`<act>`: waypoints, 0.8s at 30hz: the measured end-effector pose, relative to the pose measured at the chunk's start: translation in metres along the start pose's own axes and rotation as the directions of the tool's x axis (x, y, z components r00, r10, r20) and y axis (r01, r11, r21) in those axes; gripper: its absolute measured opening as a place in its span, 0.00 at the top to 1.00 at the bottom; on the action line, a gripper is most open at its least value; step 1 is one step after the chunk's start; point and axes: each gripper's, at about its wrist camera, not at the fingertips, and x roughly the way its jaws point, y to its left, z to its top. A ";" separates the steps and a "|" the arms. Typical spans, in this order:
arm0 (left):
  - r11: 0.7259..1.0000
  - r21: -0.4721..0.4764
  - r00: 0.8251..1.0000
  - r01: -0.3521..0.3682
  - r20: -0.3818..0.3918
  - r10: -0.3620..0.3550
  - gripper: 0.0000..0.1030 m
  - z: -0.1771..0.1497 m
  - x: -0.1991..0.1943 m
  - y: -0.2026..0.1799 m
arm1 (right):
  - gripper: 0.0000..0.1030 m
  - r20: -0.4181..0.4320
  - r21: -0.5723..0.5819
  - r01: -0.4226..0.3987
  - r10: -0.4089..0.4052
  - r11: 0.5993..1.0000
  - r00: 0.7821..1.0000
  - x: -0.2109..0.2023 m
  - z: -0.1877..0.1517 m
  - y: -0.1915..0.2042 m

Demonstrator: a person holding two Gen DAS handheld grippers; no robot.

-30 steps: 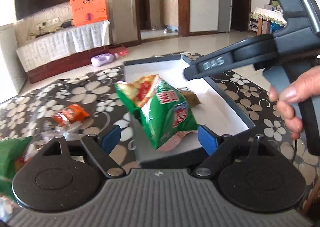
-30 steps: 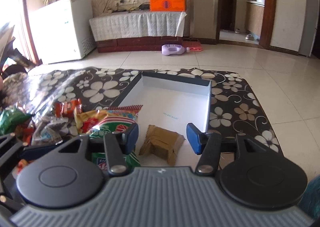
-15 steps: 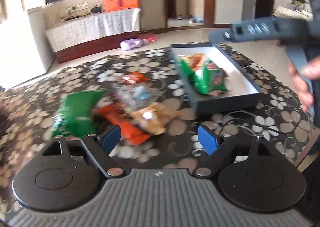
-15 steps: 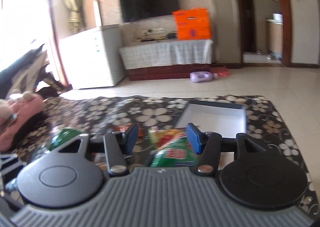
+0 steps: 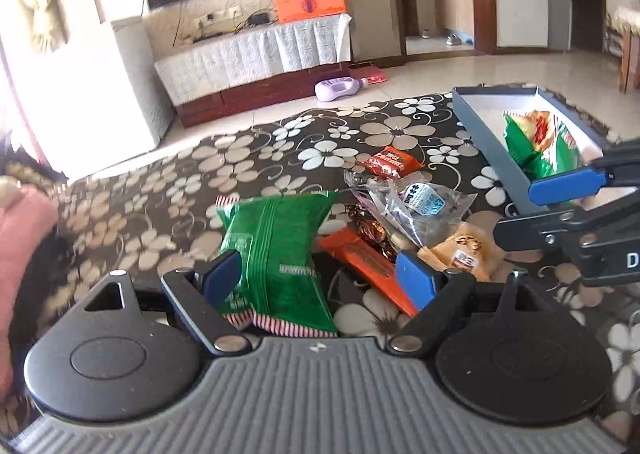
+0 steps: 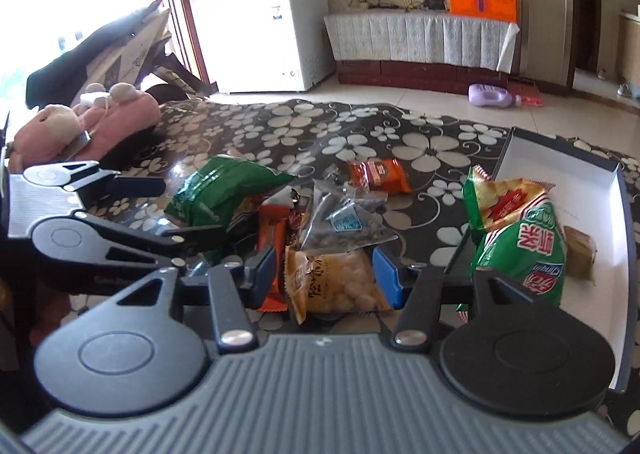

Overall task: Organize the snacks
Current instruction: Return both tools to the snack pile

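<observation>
A pile of snacks lies on the flowered table: a dark green bag, an orange bar, a clear packet, a tan packet and a small red-brown packet. My left gripper is open wide over the near end of the dark green bag, pads apart from it. My right gripper is open, its fingers on either side of the tan packet without pressing it. To the right, the grey box holds a green-and-red chip bag and a brown packet.
A pink plush toy lies at the table's far left edge. The right gripper reaches in from the right, close beside the left one. On the floor beyond the table lies a purple bottle.
Both grippers have swung left, away from the box and over to the snack pile. The green-and-red chip bag has stayed in the box. Neither jaw opening has changed.
</observation>
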 end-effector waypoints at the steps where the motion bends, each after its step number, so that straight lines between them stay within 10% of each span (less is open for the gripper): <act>1: 1.000 0.015 1.000 -0.004 0.005 0.004 0.15 0.001 0.004 0.000 | 0.46 -0.011 -0.002 0.004 -0.004 1.000 1.000 0.005 -0.001 0.001; 24: 1.000 0.012 0.999 -0.007 -0.051 0.008 0.15 -0.011 0.081 0.032 | 0.29 -0.113 -0.013 0.016 -0.018 1.000 0.993 0.056 0.001 0.001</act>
